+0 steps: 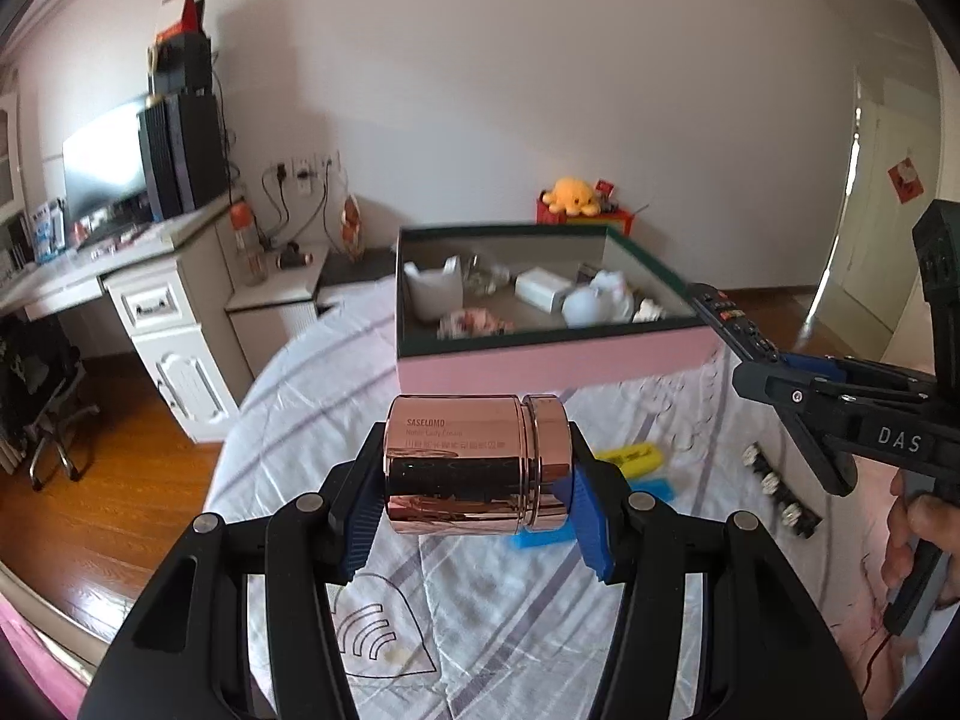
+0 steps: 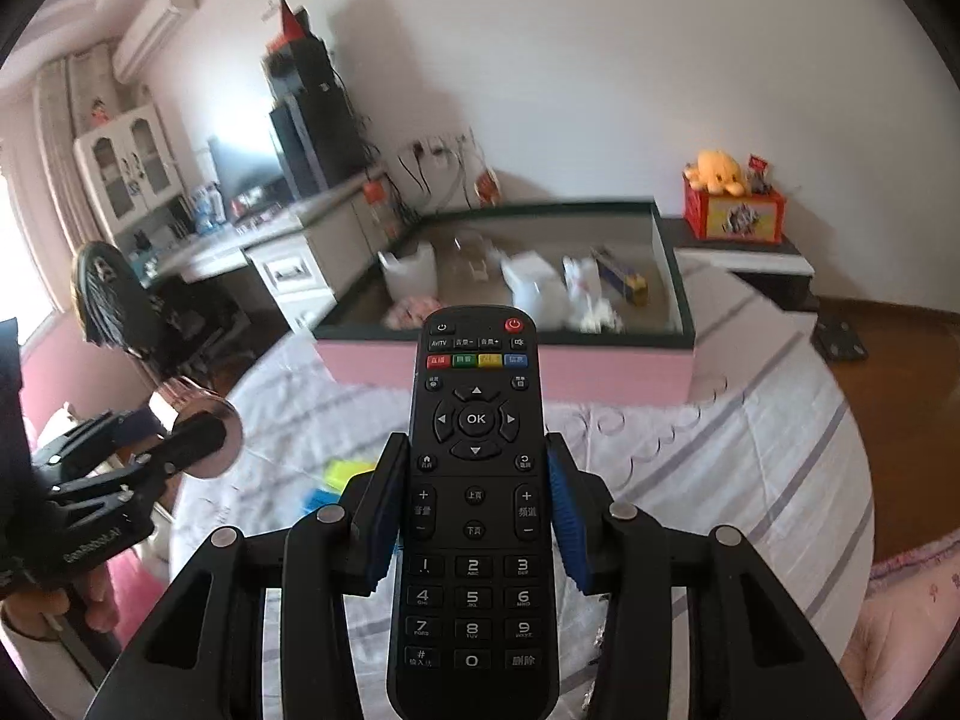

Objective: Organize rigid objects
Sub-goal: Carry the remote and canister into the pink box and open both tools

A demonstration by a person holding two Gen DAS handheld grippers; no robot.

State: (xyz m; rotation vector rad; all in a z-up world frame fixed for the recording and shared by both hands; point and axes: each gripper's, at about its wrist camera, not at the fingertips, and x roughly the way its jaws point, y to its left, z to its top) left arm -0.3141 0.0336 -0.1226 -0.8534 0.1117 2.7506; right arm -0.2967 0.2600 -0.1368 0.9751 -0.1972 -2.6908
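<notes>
The left gripper (image 1: 477, 516) has its fingers clamped on a shiny rose-gold cylindrical cream jar (image 1: 477, 465), long axis lying crosswise between them. The right gripper (image 2: 477, 519) grips a black TV remote (image 2: 474, 498) by its sides, pointing forward. Both are held above the bed, the open pink-sided box (image 1: 558, 357) lying straight ahead.

From the left wrist we look forward and down along the fingers, close above a striped bedsheet (image 1: 480, 612). The right wrist view faces likewise. Both share the open pink, green-rimmed cardboard box (image 1: 540, 360) (image 2: 600, 375) ahead.
</notes>
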